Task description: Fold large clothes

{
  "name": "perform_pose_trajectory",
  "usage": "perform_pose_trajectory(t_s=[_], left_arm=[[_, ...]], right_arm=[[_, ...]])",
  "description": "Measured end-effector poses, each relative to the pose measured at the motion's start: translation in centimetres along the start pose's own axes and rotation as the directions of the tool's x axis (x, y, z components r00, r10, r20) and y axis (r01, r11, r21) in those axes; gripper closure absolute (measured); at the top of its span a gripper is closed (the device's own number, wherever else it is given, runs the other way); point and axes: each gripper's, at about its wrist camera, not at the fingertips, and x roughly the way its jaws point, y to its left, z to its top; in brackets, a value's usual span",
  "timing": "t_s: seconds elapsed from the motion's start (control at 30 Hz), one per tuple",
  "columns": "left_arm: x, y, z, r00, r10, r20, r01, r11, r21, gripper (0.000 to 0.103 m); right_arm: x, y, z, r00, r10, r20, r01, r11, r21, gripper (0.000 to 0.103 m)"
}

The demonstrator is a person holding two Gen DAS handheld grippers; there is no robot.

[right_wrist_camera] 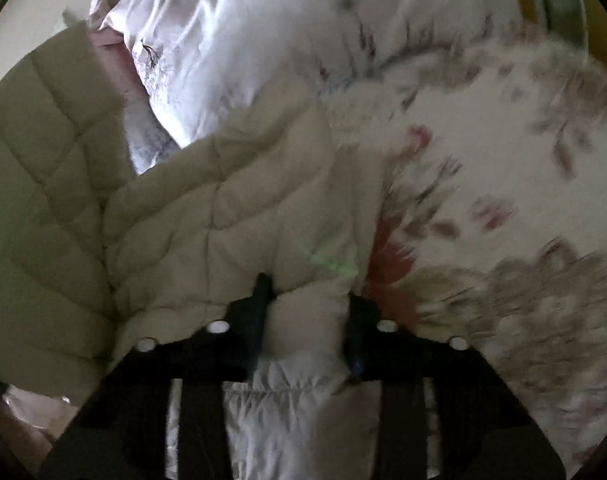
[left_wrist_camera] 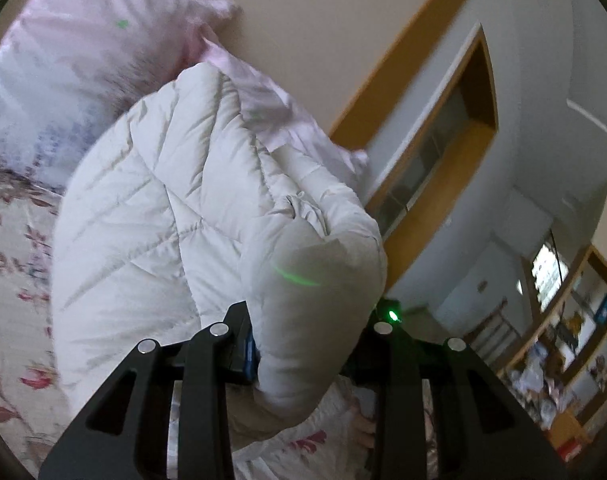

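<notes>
- Left gripper (left_wrist_camera: 309, 344): jaws partly closed and clamped on a thick puffy fold of the white quilted jacket (left_wrist_camera: 163, 208). The padding bulges up and forward from between the fingers, filling the gap completely.
- From that pinch, the jacket rises ahead and spreads to the left of the left gripper, lifted off the bed. A green light streak falls on the held fold just ahead of the fingertips.
- Pink pillow (left_wrist_camera: 75, 68) lies beyond the jacket, far ahead and to the left. The floral bedspread (left_wrist_camera: 11, 280) sits below and left of the gripper. A wood-trimmed wall (left_wrist_camera: 443, 152) stands to the right.
- Right gripper (right_wrist_camera: 309, 300): jaws narrowed, grasping a padded edge of the jacket (right_wrist_camera: 207, 216); fabric is squeezed between the two dark fingers and puffs out ahead of them.
- The jacket's bulk extends ahead and left of the right gripper. The bedspread (right_wrist_camera: 483, 184) lies to its right, heavily blurred. A pillow (right_wrist_camera: 207, 52) sits far ahead.
- No earlier frame to compare; contact on both grippers reads as firm.
</notes>
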Motion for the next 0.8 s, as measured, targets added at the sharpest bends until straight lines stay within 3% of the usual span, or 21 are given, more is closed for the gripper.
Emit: perform_pose_trajectory(t_s=[0.13,0.3,0.4,0.47,0.63,0.73,0.8], left_arm=[[3.3,-1.5,-2.1,0.994,-0.022,-0.111,0.030,0.997,0.068,0.071],[7.4,-2.1,-5.1,0.965,-0.013,-0.263,0.042,0.993,0.107,0.071],[8.5,-2.3,-6.3,0.953,0.016,-0.301,0.026,0.991,0.133,0.071],[9.0,-2.1,-6.7,0.945,0.030,-0.324,0.016,0.990,0.139,0.070],[10.8,-1.6,-7.8,0.910,0.081,-0.406,-0.025,0.990,0.142,0.067],[11.5,-2.0,-8.1,0.897,0.127,-0.423,-0.048,0.980,0.192,0.063],[11.7,-2.4,-8.3,0.894,0.153,-0.421,-0.059,0.972,0.227,0.059]], right_arm=[[0.4,0.0,0.3,1.000,0.031,-0.001,-0.031,1.000,-0.005,0.082],[1.2,-0.2,1.3,0.999,0.050,-0.013,-0.050,0.999,-0.018,0.082],[0.7,-1.0,1.6,1.000,0.028,-0.013,-0.029,0.999,-0.031,0.074],[0.0,-2.1,2.5,1.000,-0.023,0.008,0.023,0.999,-0.030,0.059],[-3.3,-4.9,3.6,0.985,-0.149,0.088,0.146,0.988,0.045,0.055],[-5.5,-5.5,4.9,0.981,-0.108,0.161,0.096,0.992,0.081,0.055],[-7.2,-4.8,5.6,0.977,-0.033,0.212,0.017,0.997,0.077,0.052]])
